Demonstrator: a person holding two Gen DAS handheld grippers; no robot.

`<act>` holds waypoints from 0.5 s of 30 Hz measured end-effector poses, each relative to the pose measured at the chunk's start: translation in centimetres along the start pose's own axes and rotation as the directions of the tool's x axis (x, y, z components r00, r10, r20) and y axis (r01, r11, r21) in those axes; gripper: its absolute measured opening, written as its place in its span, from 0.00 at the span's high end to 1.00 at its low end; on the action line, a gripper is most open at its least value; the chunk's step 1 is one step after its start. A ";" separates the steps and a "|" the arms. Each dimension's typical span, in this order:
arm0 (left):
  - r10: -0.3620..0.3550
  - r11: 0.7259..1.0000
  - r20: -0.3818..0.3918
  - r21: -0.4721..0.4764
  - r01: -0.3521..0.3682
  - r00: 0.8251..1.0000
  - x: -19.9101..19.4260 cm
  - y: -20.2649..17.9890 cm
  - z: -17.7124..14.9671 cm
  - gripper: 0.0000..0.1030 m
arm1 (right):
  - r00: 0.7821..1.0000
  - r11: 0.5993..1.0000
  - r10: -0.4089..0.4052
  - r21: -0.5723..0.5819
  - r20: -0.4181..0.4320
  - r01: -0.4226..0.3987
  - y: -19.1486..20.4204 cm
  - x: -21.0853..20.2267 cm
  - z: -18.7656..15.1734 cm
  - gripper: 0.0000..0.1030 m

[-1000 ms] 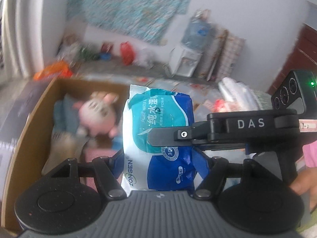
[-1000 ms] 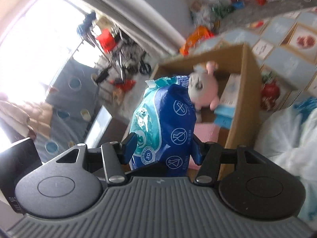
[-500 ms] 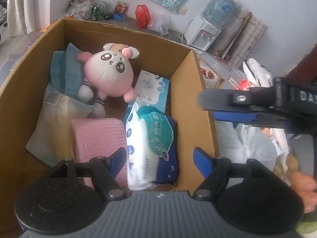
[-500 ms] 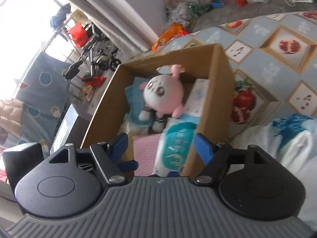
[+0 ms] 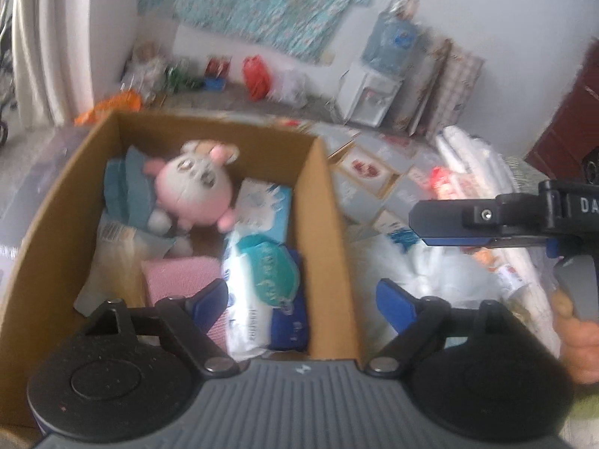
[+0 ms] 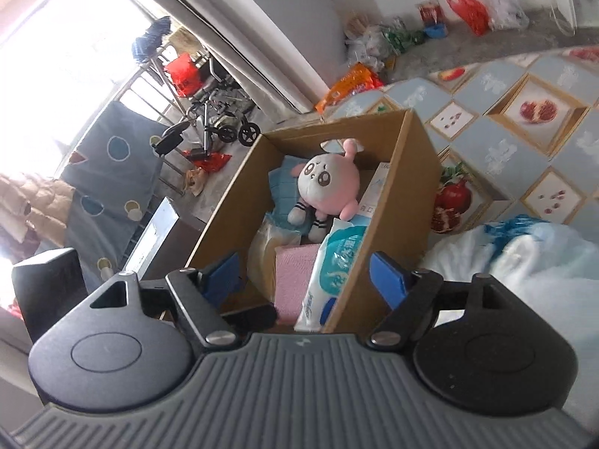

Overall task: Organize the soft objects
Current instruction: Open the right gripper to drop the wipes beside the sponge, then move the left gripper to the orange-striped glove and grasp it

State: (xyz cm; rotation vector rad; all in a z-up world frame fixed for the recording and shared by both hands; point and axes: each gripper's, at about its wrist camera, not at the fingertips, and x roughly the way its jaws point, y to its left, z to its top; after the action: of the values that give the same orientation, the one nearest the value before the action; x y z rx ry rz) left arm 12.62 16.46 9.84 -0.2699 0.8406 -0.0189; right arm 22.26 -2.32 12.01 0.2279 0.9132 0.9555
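A cardboard box (image 5: 322,202) (image 6: 415,172) holds a pink plush toy (image 5: 191,187) (image 6: 329,183), a pink folded cloth (image 5: 176,280) (image 6: 292,273), a teal cloth (image 5: 123,187), a tissue pack (image 5: 262,205) and the blue-and-white wet wipes pack (image 5: 262,288) (image 6: 333,265) by the box's right wall. My left gripper (image 5: 301,305) is open and empty above the box's near right corner. My right gripper (image 6: 305,275) is open and empty above the box's near end; it also shows at the right of the left wrist view (image 5: 486,224).
White plastic bags (image 5: 430,269) (image 6: 524,262) lie right of the box on a fruit-patterned cover (image 6: 524,112). A water dispenser (image 5: 374,93) and red bags (image 5: 256,76) stand by the far wall. A wheelchair (image 6: 221,119) stands near the window.
A second ago both grippers held the wipes pack above the box. They let go; it lies in the box. Both grippers have since drawn back and up, open.
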 end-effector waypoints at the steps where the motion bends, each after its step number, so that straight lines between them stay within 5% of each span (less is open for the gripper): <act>1: -0.010 1.000 0.021 0.022 0.010 1.000 -0.8 -0.9 -0.2 0.11 | 1.000 1.000 -0.007 -0.014 0.011 0.007 0.0 -1.2 -0.2 0.22; 7: -0.074 0.989 0.074 0.134 0.064 0.995 -3.0 -6.3 -0.8 0.10 | 0.982 0.992 -0.102 -0.061 0.157 0.113 -1.1 -10.1 -1.6 0.18; 15: -0.160 0.937 0.028 0.320 0.143 0.987 -1.1 -15.6 -1.7 0.09 | 0.946 0.974 -0.228 0.062 0.231 0.219 -8.1 -17.8 -5.0 0.18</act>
State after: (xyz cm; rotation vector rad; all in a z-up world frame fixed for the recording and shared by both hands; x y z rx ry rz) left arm 12.02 1.09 13.32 -0.0308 0.7483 -0.2888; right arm 18.90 -22.03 14.65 0.2569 0.7189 0.6852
